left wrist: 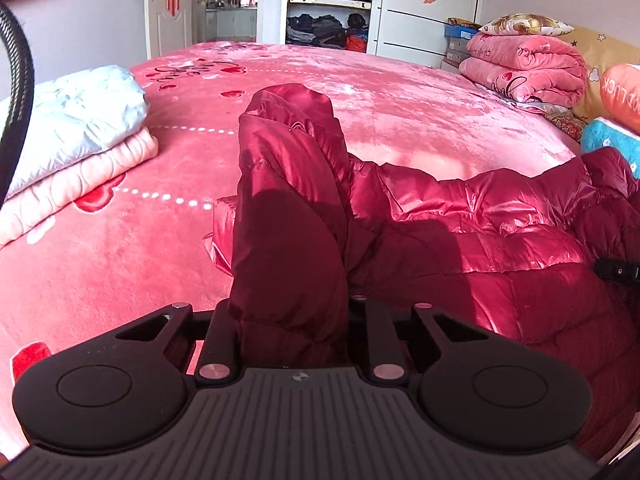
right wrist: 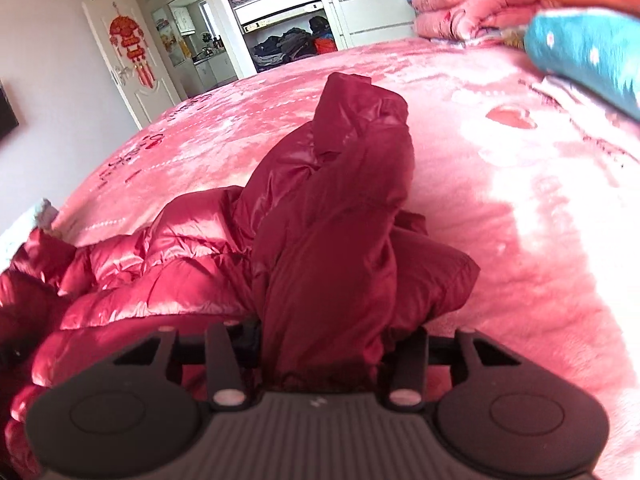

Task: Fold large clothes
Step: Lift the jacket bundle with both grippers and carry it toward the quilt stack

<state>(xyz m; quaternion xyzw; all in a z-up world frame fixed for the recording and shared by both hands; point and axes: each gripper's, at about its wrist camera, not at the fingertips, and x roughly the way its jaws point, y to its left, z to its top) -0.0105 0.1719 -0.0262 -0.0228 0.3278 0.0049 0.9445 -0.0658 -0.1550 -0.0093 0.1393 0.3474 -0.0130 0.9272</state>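
At the far left of the left wrist view a black ribbed hose (left wrist: pixel 14 92) runs out of frame, and beside it a pale blue and a peach folded garment (left wrist: pixel 76 140) lie stacked on the pink bedspread (left wrist: pixel 400 112), their near ends cut off. The dark red puffer jacket (left wrist: pixel 460 216) sprawls across the near part of the bed, from the middle to the right edge. The left gripper (left wrist: pixel 294 320) is closed on one bunched end of it, which stands up between the arms and hides the fingertips. A small black part (left wrist: pixel 616 270) pokes in at the right edge; what it belongs to cannot be told.

In the right wrist view the jacket (right wrist: pixel 160 256) spreads leftward and is cut off at the edge. The right gripper (right wrist: pixel 328 344) clamps another bunched end, its fingertips buried in the fabric. Far right, a folded pink quilt (right wrist: pixel 460 0) and a teal cushion (right wrist: pixel 588 52) are blurred.
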